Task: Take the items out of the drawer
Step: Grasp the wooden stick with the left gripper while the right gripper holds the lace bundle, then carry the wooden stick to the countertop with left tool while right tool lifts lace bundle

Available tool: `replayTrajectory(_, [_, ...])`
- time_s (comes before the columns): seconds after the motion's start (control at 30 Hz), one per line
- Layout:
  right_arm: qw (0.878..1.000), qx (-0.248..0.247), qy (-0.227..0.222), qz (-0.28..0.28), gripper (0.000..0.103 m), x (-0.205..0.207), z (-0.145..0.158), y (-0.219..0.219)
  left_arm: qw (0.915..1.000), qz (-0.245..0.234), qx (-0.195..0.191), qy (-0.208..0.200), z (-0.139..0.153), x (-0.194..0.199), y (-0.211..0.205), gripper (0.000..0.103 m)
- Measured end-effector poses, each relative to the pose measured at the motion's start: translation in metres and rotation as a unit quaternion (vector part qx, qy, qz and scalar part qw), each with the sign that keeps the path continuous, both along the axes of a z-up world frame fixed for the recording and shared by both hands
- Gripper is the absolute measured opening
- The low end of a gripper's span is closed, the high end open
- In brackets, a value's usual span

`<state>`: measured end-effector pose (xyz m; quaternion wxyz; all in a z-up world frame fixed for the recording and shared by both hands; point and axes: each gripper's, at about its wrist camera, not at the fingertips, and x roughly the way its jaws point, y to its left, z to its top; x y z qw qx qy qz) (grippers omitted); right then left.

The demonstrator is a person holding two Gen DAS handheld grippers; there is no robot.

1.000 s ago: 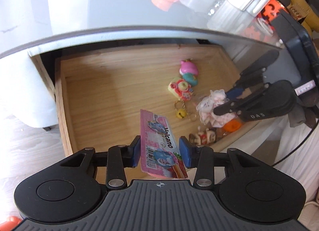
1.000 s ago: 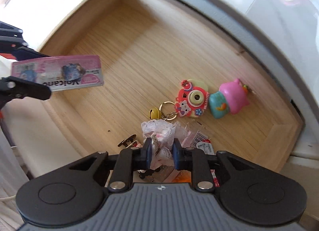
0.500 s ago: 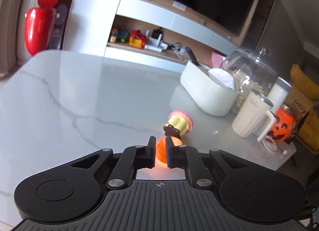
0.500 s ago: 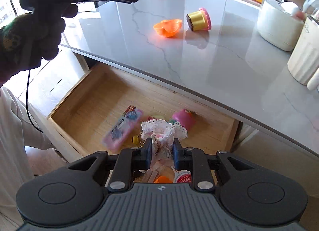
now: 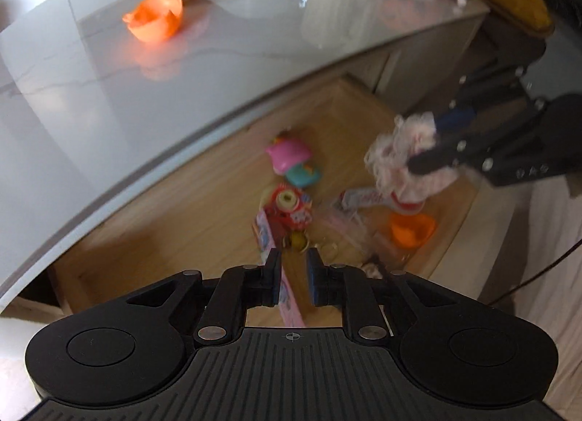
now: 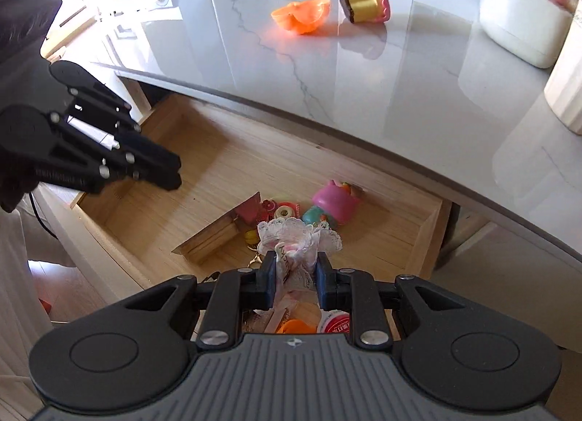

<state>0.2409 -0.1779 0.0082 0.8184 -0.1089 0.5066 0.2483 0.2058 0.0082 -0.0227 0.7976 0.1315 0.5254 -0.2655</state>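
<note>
Right tongs (image 6: 294, 277) pinch a lacy bundle (image 6: 298, 239) above the cluttered drawer (image 6: 418, 239); left tongs (image 5: 294, 277) opening, empty

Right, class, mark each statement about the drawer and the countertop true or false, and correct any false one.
1. The right gripper is shut on a white lace item. True.
2. The drawer is closed. False: it stands open, with toys inside.
3. An orange cup lies on the marble countertop. True.
4. The left gripper holds the pink packet. False: the packet lies in the drawer; the jaws are opening with nothing between them.
</note>
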Motion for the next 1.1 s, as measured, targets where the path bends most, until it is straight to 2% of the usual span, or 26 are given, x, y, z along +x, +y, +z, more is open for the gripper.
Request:
replayTrajectory(0.07, [1.0, -0.001, 0.005, 0.004, 0.021, 0.0, -0.006, 0.002, 0.9992, -0.008, 0.034, 0.02, -0.019, 0.003, -0.012, 0.018])
replayTrajectory(0.13, [1.0, 0.002, 0.009, 0.005, 0.021, 0.0, -0.011, 0.0, 0.998, -0.016, 0.047, 0.039, -0.034, 0.009, -0.02, 0.019])
replayTrajectory(0.33, [1.0, 0.022, 0.012, -0.008, 0.021, -0.004, -0.012, -0.014, 0.9926, 0.037, 0.079, 0.084, -0.063, 0.042, -0.033, 0.02])
replayTrajectory(0.37, [1.0, 0.026, 0.013, -0.01, 0.021, -0.004, -0.012, -0.017, 0.991, 0.044, 0.088, 0.091, -0.068, 0.046, -0.036, 0.024])
replayTrajectory(0.4, [0.999, 0.029, 0.013, -0.011, 0.021, -0.005, -0.011, -0.019, 0.9903, 0.045, 0.088, 0.097, -0.072, 0.049, -0.04, 0.034])
replayTrajectory(0.5, [0.999, 0.042, 0.013, -0.009, 0.021, -0.008, -0.008, -0.022, 0.9861, 0.032, 0.122, 0.108, -0.086, 0.052, -0.056, 0.033])
replayTrajectory(0.63, [0.999, 0.052, 0.011, -0.005, 0.023, -0.009, -0.007, -0.026, 0.9794, 0.024, 0.155, 0.128, -0.105, 0.056, -0.062, 0.039])
replayTrajectory(0.73, [0.999, 0.049, 0.01, -0.009, 0.023, -0.009, -0.009, -0.029, 0.9793, 0.04, 0.146, 0.135, -0.106, 0.059, -0.055, 0.033])
replayTrajectory(0.8, [0.999, 0.044, 0.009, -0.011, 0.023, -0.009, -0.011, -0.031, 0.9782, 0.038, 0.157, 0.13, -0.104, 0.057, -0.055, 0.027])
replayTrajectory(0.83, [0.999, 0.041, 0.01, -0.011, 0.023, -0.009, -0.012, -0.031, 0.9782, 0.031, 0.159, 0.13, -0.102, 0.055, -0.055, 0.027])
replayTrajectory(0.9, [0.999, 0.038, 0.016, -0.012, 0.023, -0.008, -0.015, -0.03, 0.981, 0.012, 0.145, 0.129, -0.092, 0.048, -0.055, 0.027])
replayTrajectory(1.0, [0.999, 0.029, 0.018, -0.01, 0.023, -0.006, -0.019, -0.025, 0.9897, -0.024, 0.101, 0.099, -0.053, 0.026, -0.051, 0.026])
replayTrajectory(1.03, [0.999, 0.027, 0.018, -0.011, 0.023, -0.005, -0.02, -0.024, 0.9925, -0.03, 0.077, 0.09, -0.037, 0.018, -0.048, 0.027])
replayTrajectory(1.1, [0.999, 0.023, 0.019, -0.015, 0.023, -0.003, -0.022, -0.022, 0.9968, -0.029, 0.005, 0.074, 0.003, 0.003, -0.036, 0.027])
